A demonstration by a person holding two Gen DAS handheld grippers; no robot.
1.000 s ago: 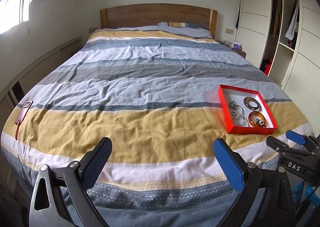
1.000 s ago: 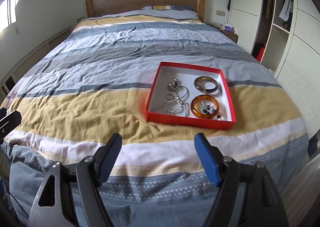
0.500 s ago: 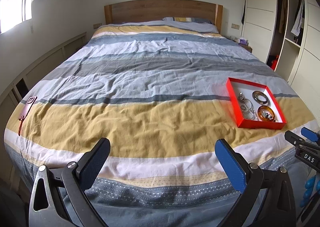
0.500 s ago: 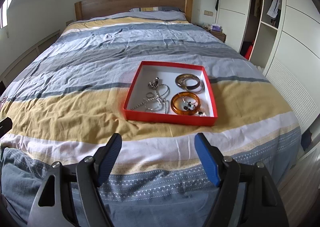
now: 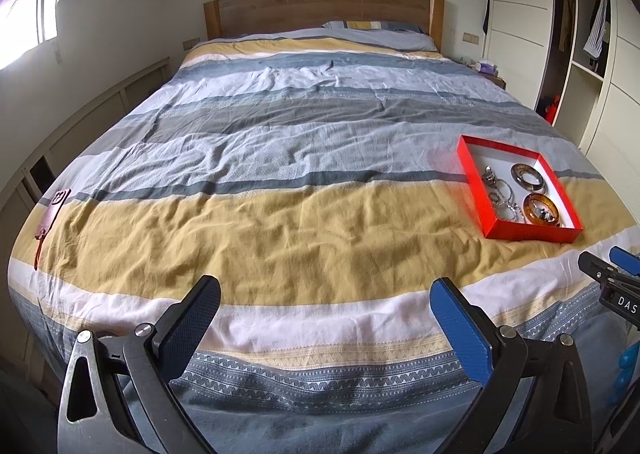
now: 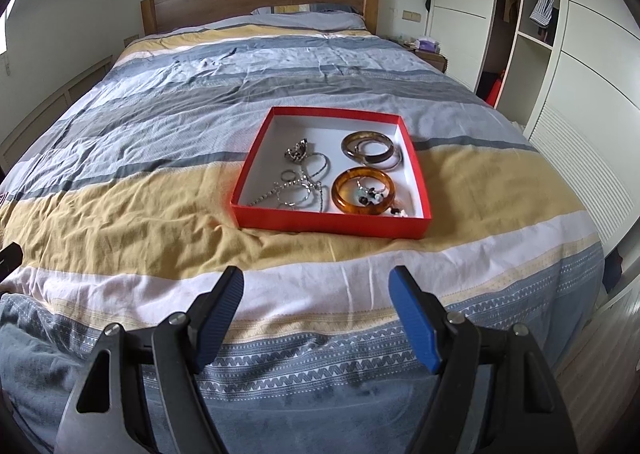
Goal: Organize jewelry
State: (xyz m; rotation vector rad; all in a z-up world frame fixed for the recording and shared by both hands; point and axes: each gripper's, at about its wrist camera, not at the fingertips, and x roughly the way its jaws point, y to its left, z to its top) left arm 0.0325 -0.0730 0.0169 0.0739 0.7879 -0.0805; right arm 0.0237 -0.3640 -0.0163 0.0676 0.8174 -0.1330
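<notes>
Both tools hang over the near edge of the striped yellow, grey and white duvet (image 6: 160,189), and the view has pulled back: a second ago the shallow red cardboard tray (image 6: 332,223) sat lower and closer in the right wrist picture; now it lies further up, with more of the foot of the bed showing. The left hand-held gripper (image 5: 326,314) is spread wide with nothing between its blue pads; the right hand-held gripper (image 6: 318,304) likewise gapes empty, lined up on the tray.

Inside the tray, everything is where it was: a translucent amber bangle (image 6: 364,191) at the near right with small beaded pieces (image 6: 370,195) resting inside it, a dark brown bangle with a silver ring (image 6: 370,149) just beyond, and a loose tangle of silver chains and rings (image 6: 298,183) on the left. A pink phone case (image 5: 54,209) lies at the far left edge of the duvet.

All the jewelry sits in the tray, chains still knotted together. That would fit pieces gathered but unsorted, or a sort already judged good enough; the retreat alone doesn't settle which.
</notes>
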